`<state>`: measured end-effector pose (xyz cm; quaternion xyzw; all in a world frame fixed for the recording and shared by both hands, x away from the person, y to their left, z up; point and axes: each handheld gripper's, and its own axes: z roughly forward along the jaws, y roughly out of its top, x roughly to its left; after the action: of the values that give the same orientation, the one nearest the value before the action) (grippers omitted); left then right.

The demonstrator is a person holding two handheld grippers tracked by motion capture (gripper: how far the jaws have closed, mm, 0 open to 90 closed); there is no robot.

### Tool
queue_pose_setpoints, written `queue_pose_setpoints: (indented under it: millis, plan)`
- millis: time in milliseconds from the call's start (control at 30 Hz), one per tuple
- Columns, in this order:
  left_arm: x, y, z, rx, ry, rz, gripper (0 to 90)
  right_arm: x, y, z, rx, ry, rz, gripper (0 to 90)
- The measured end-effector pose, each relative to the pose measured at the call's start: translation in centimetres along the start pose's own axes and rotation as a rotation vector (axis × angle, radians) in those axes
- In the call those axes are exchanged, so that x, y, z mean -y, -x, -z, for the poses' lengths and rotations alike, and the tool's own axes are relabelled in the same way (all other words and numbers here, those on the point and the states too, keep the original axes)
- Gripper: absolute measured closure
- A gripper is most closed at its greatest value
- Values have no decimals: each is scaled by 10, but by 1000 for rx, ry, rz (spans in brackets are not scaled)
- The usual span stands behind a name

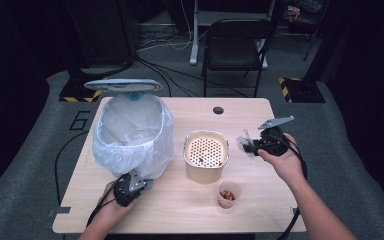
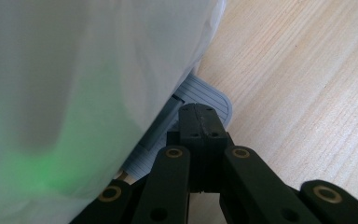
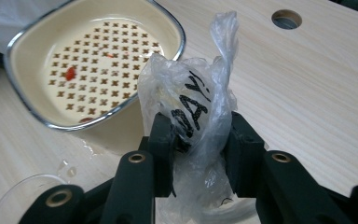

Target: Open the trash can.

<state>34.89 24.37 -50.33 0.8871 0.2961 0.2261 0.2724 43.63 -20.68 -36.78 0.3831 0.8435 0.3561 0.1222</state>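
At the left of the high view, the white bin [image 1: 132, 131] lined with a plastic bag is standing on the wooden table [image 1: 180, 205], its grey lid [image 1: 123, 84] tipped up behind the rim. The left gripper [image 1: 141, 182] is sitting at the bin's base on the near side, and in the left gripper view its 2 black jaws are pressed fully together, with nothing between them, their tips lying on the ribbed grey pedal [image 2: 208, 95] that is jutting out from under the bag. Moving right, the cream perforated basket [image 1: 206, 155] is standing near the table's middle with a few red bits on its holed floor, and just in front of it a small clear cup [image 1: 228, 193] is holding reddish pieces. Farther right, the right gripper [image 1: 249, 145] is hanging above the table beside the basket, its jaws narrowed onto a crumpled clear plastic wrapper [image 3: 193, 112] with black lettering; the wrapper is sticking up between the pads, pinched on both sides. A round hole [image 1: 218, 110] is showing in the tabletop near the far edge.
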Motion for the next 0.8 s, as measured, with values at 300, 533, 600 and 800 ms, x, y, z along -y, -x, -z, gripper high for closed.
queue_pose_setpoints:
  millis: [300, 533, 600, 800]
  plan:
    - [1, 2, -1, 1, 6, 35, 900, -9, -19, 22, -34, 36, 41, 671]
    - [0, 2, -1, -1, 5, 25, 900, -18, -40, 31, -55, 62, 87, 670]
    - [1, 2, -1, 1, 5, 30, 900, -22, -48, 33, -64, 67, 95, 670]
    - [0, 2, 0, -1, 4, 24, 900, -33, -68, 36, -92, 85, 142, 670]
